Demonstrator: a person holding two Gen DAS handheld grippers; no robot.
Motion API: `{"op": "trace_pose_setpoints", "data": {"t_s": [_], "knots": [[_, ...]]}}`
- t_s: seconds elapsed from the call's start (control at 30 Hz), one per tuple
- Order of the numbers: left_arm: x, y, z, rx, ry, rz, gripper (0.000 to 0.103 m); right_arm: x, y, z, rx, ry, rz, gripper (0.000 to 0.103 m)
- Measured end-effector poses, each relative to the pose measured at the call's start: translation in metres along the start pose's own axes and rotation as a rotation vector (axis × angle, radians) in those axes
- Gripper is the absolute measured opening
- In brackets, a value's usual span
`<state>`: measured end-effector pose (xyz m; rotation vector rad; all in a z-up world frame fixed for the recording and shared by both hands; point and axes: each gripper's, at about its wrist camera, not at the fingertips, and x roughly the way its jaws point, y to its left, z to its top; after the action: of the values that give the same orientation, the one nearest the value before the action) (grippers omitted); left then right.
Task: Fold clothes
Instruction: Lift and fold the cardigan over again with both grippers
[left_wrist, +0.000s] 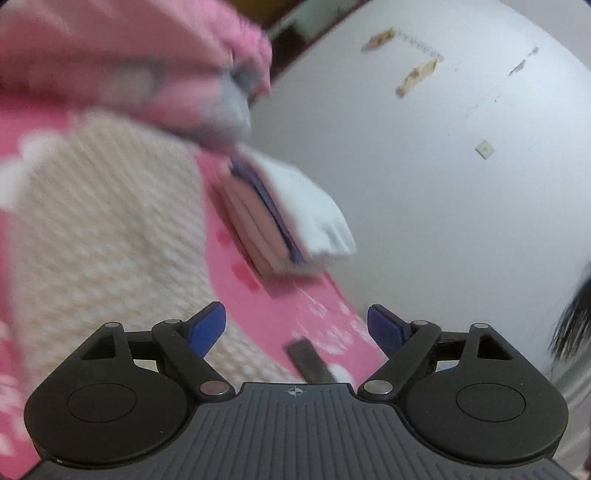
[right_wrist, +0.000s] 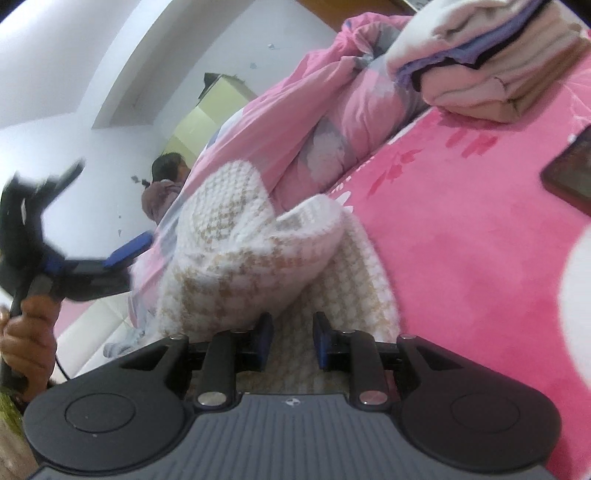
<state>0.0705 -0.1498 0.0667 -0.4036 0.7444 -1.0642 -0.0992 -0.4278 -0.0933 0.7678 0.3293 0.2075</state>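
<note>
A cream knitted sweater (right_wrist: 258, 251) with a tan check pattern lies bunched on the pink bed (right_wrist: 461, 229); it also shows in the left wrist view (left_wrist: 103, 229). My right gripper (right_wrist: 293, 341) is low over the sweater's near edge, jaws partly apart, with knit fabric showing in the gap; whether the pads touch it is unclear. My left gripper (left_wrist: 295, 328) is wide open and empty, held above the bed; it also shows blurred at the left of the right wrist view (right_wrist: 92, 258).
A stack of folded clothes (right_wrist: 491, 66) sits on the bed, also in the left wrist view (left_wrist: 284, 218). A crumpled pink duvet (right_wrist: 332, 110) lies behind the sweater. A dark phone (right_wrist: 572, 173) lies on the bed. A white wall (left_wrist: 443, 184) stands beyond.
</note>
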Motion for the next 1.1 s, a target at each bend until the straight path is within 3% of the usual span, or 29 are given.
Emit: {"op": "trace_pose_setpoints", "data": {"t_s": [0.1,0.2,0.23,0.3,0.37,0.47,0.57,0.7,0.83,0.93,1.03,1.1], "knots": [[-0.021,-0.004,-0.011,0.131,-0.052,0.222,0.084,-0.013,0.001,-0.001,0.020,0.002,0.014,0.036],[-0.018,-0.003,-0.034,0.239,-0.020,0.382,0.084,-0.025,0.007,-0.005,0.023,0.009,0.060,0.049],[-0.013,-0.002,-0.042,0.266,-0.011,0.414,0.083,-0.028,0.009,-0.006,0.024,0.013,0.075,0.052],[-0.005,0.000,-0.058,0.307,0.004,0.453,0.083,-0.032,0.013,-0.008,0.036,0.022,0.108,0.079],[0.004,0.001,-0.070,0.341,0.021,0.478,0.083,-0.034,0.018,-0.008,0.052,0.009,0.146,0.084],[0.012,0.000,-0.092,0.456,0.025,0.545,0.086,-0.031,0.024,-0.002,0.077,-0.015,0.162,0.084],[0.018,-0.009,-0.113,0.619,0.015,0.620,0.087,-0.018,0.024,0.007,0.087,-0.016,0.099,0.082],[0.018,-0.007,-0.120,0.685,0.019,0.638,0.087,-0.002,0.022,0.008,0.093,0.014,0.025,0.051],[0.018,-0.004,-0.123,0.712,0.026,0.628,0.089,0.012,0.014,-0.003,0.099,0.066,-0.040,0.035],[0.018,-0.003,-0.126,0.724,0.022,0.622,0.089,0.013,0.014,-0.005,0.131,0.070,-0.025,0.035],[0.018,-0.003,-0.128,0.726,0.017,0.609,0.090,0.016,0.017,-0.003,0.138,0.070,-0.009,0.051],[0.016,-0.003,-0.129,0.722,0.015,0.603,0.090,0.021,0.020,-0.004,0.116,0.068,-0.021,0.049]]}}
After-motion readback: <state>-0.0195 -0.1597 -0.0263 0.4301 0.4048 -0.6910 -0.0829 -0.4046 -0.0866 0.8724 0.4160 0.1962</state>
